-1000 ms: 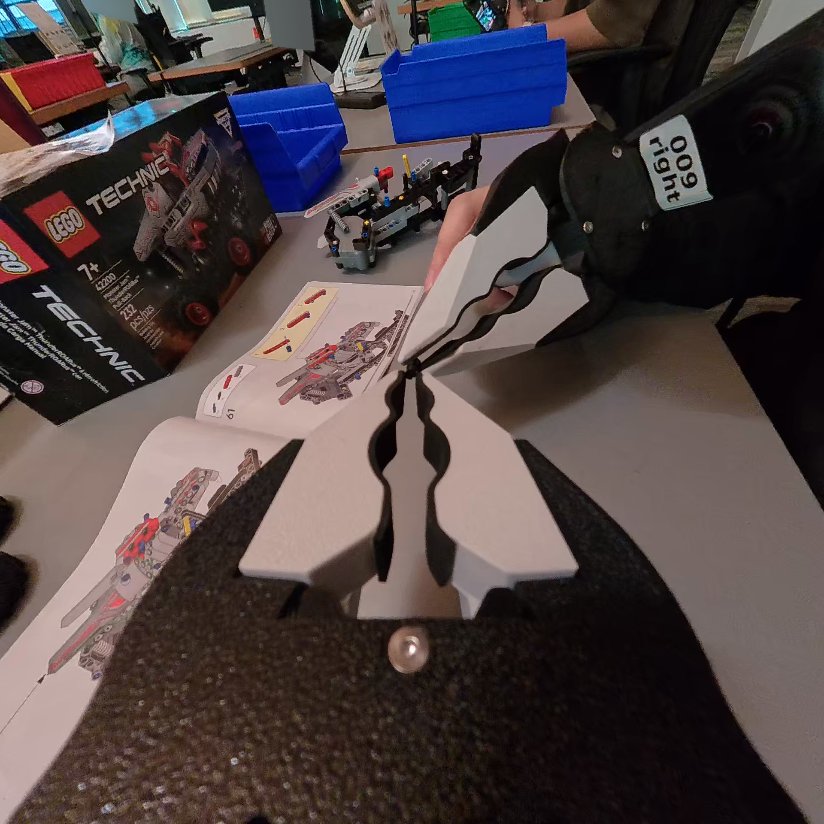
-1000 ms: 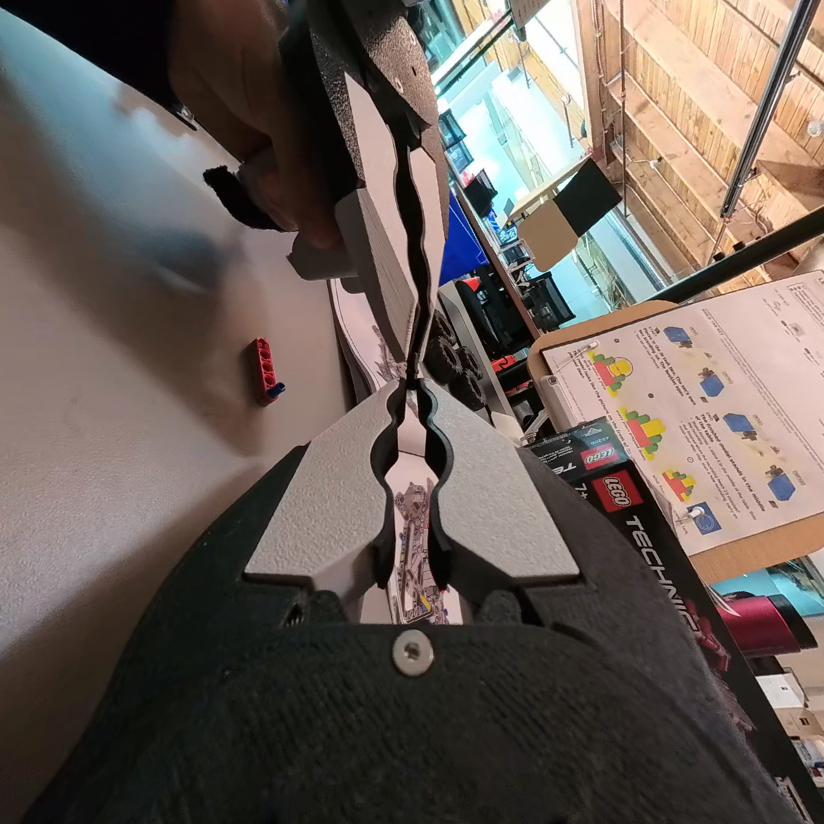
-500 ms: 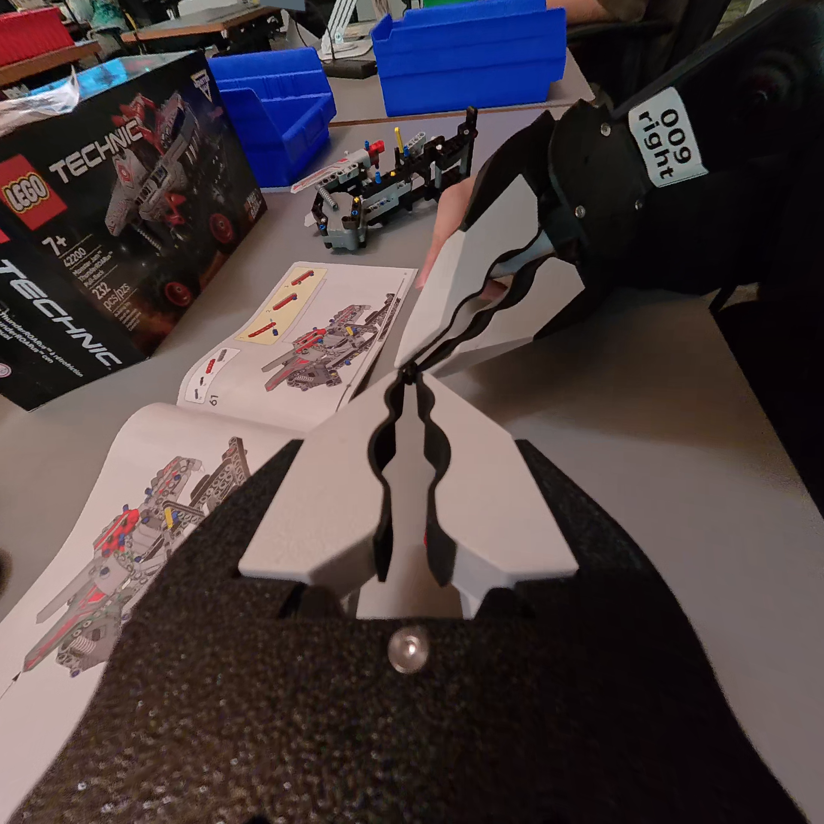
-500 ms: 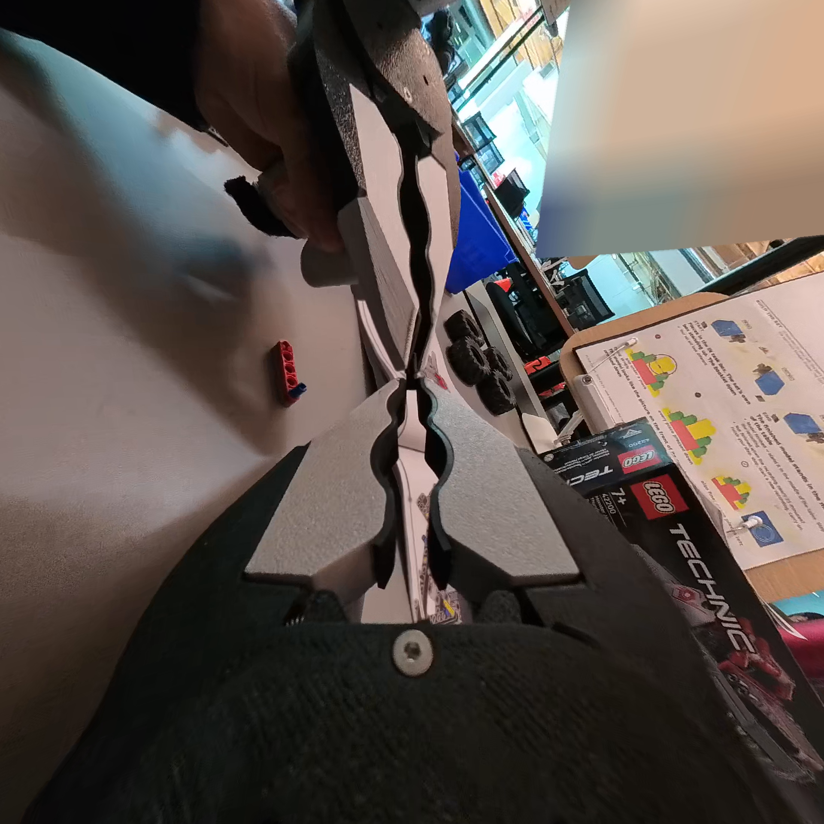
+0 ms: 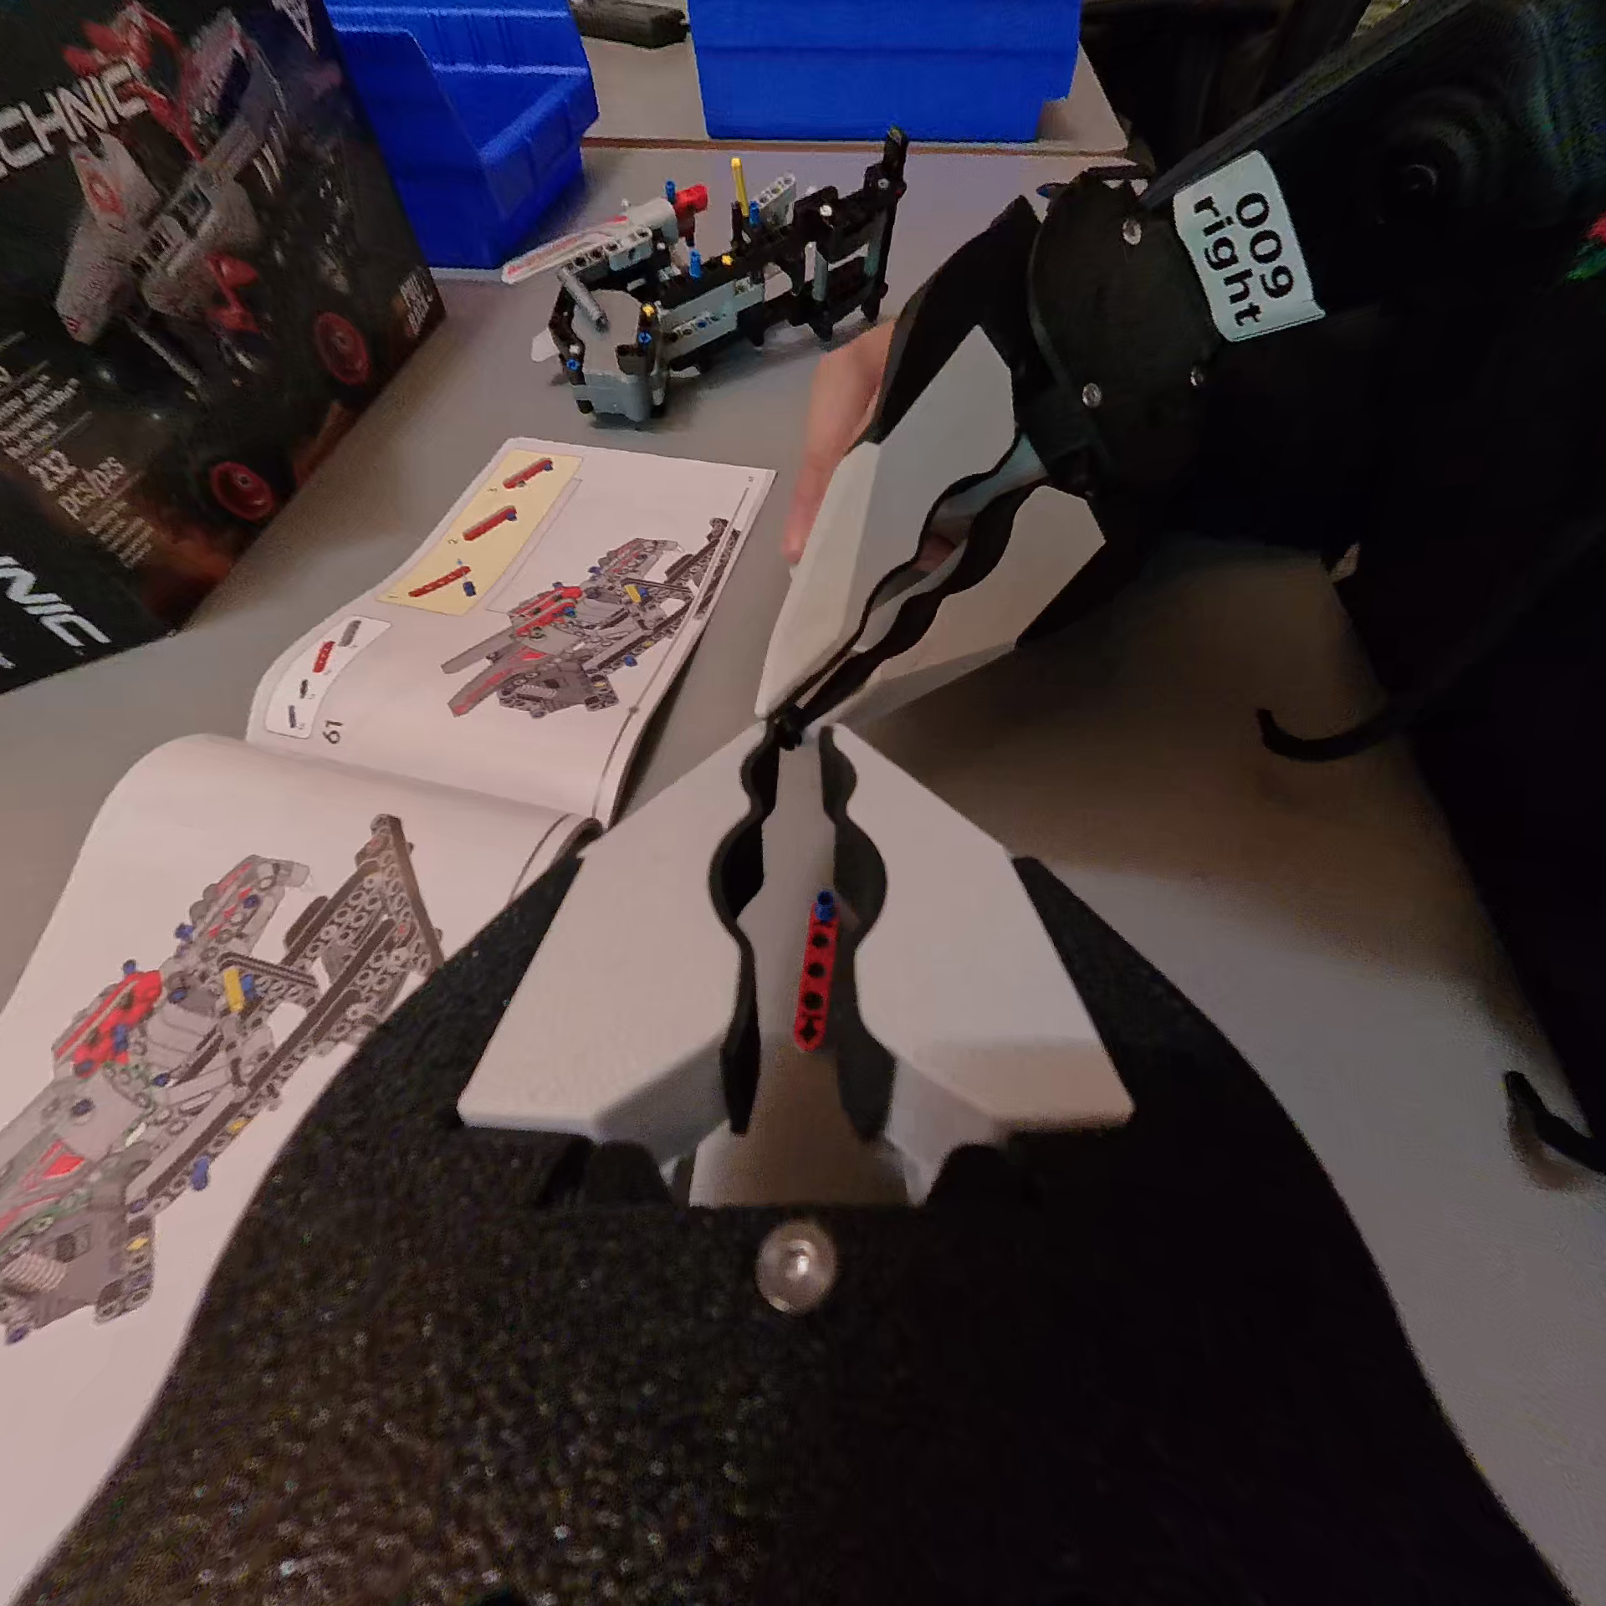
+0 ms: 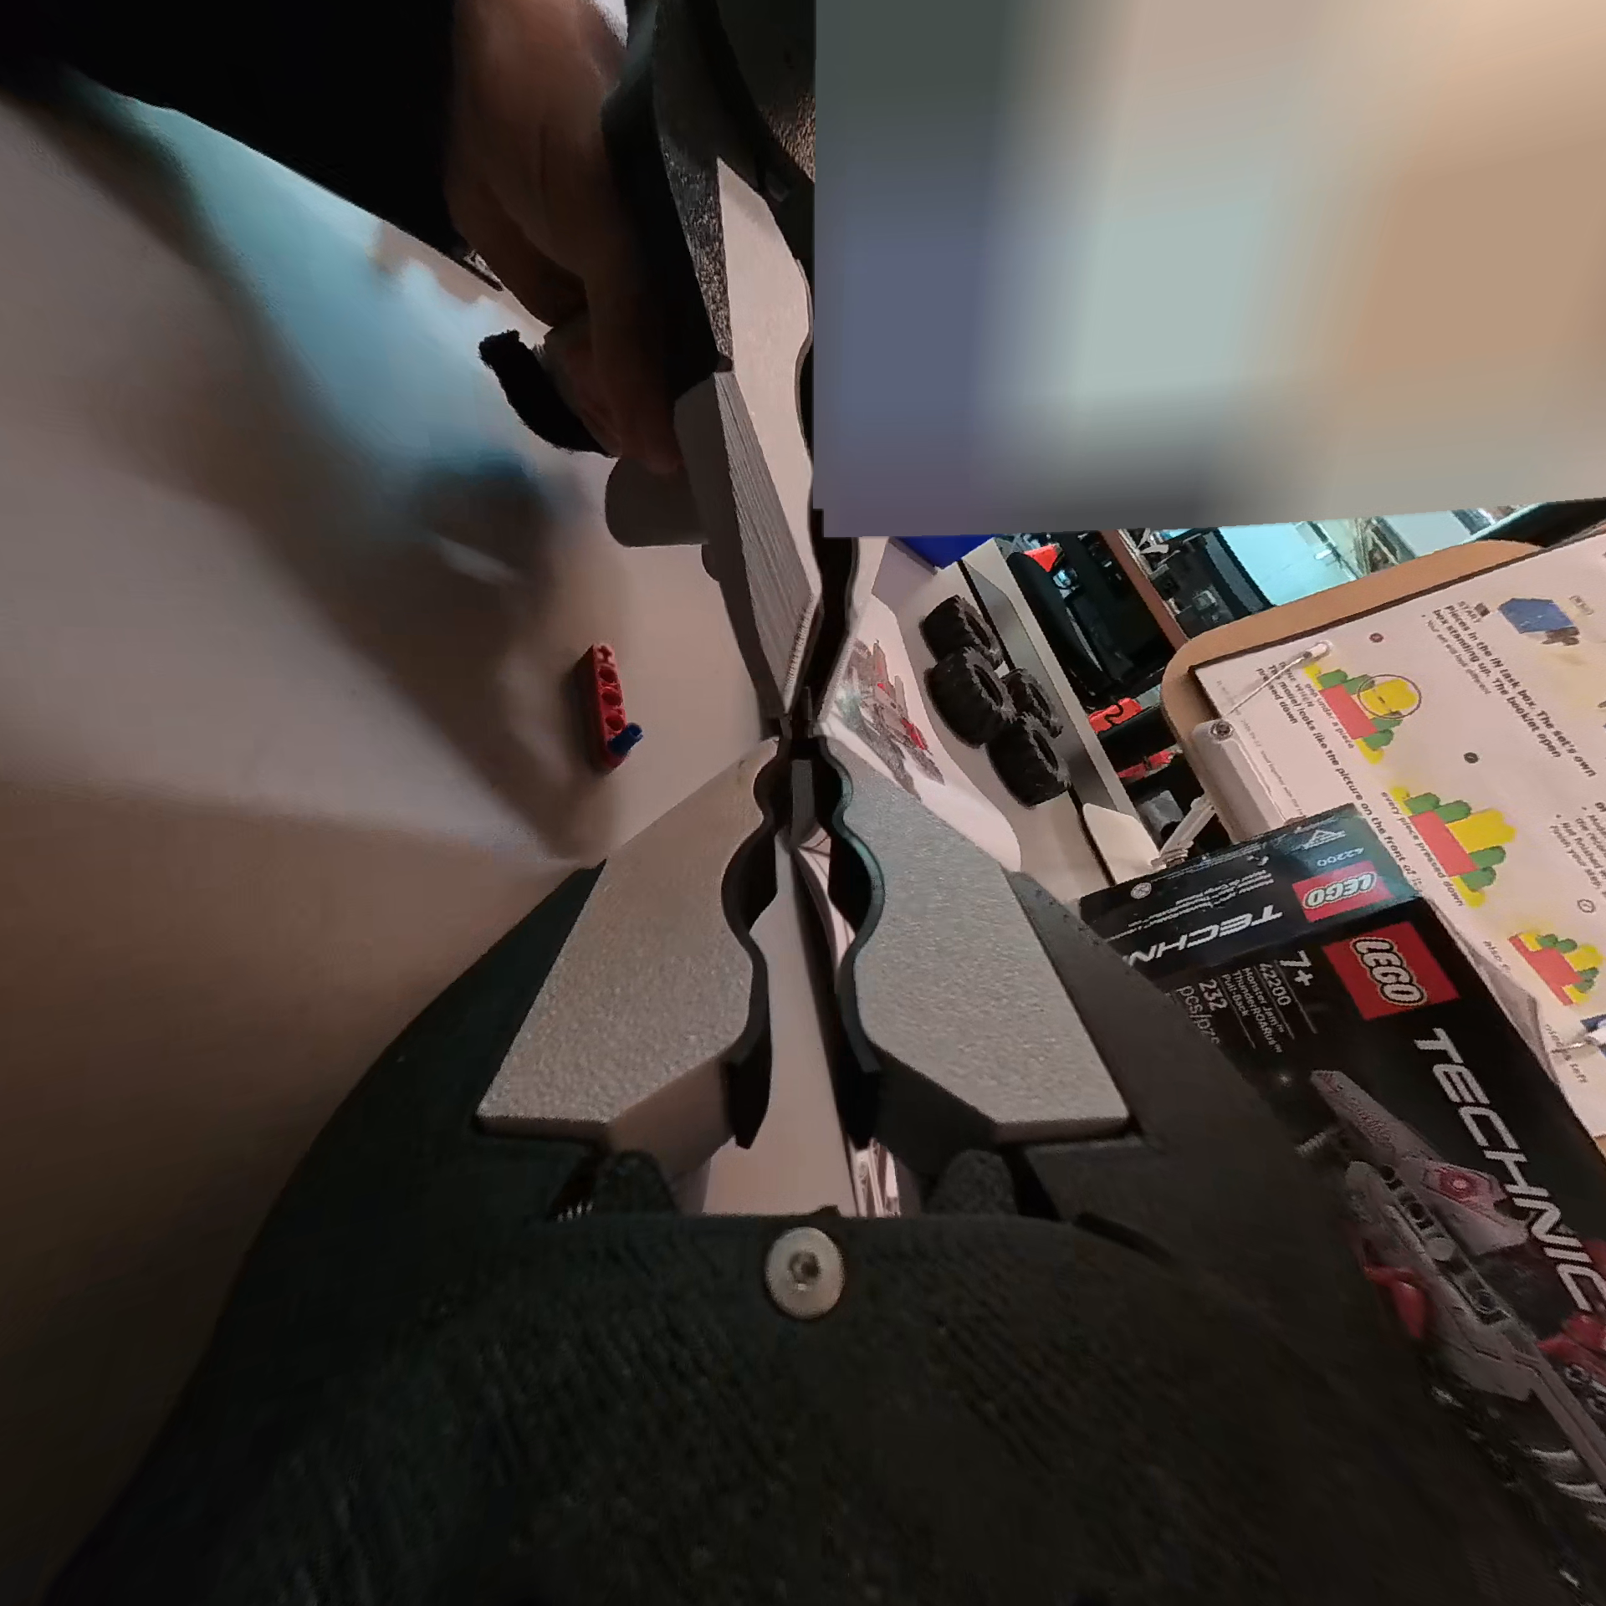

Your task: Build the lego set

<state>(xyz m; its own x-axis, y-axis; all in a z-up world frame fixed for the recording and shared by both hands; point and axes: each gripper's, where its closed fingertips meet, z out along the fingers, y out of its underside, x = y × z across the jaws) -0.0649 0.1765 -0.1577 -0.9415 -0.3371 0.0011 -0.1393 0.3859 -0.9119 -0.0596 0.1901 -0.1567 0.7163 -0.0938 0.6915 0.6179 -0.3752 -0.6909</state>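
Note:
My left gripper (image 5: 795,739) is slightly open, its tips a small gap apart. My right gripper (image 6: 795,752) comes in from the upper right in the left wrist view (image 5: 786,708). It is shut on a small black pin (image 6: 798,786), tip to tip with the left gripper. The pin also shows in the left wrist view (image 5: 789,728), beside the left gripper's left fingertip. A short red beam with a blue pin (image 5: 817,973) lies on the grey table under the left gripper, and also shows in the right wrist view (image 6: 604,704). The partly built grey and black model (image 5: 713,287) stands farther back.
An open instruction booklet (image 5: 521,608) lies to the left. The set's box (image 5: 174,304) stands at far left, with blue bins (image 5: 487,130) behind it. In the right wrist view, black tyres (image 6: 991,695), the box (image 6: 1390,1043) and a board with a printed sheet (image 6: 1434,739) are at right.
The left gripper's tips, shut against the pin before, have parted a little. Both grippers have dropped lower, and the red beam now shows between the left fingers.

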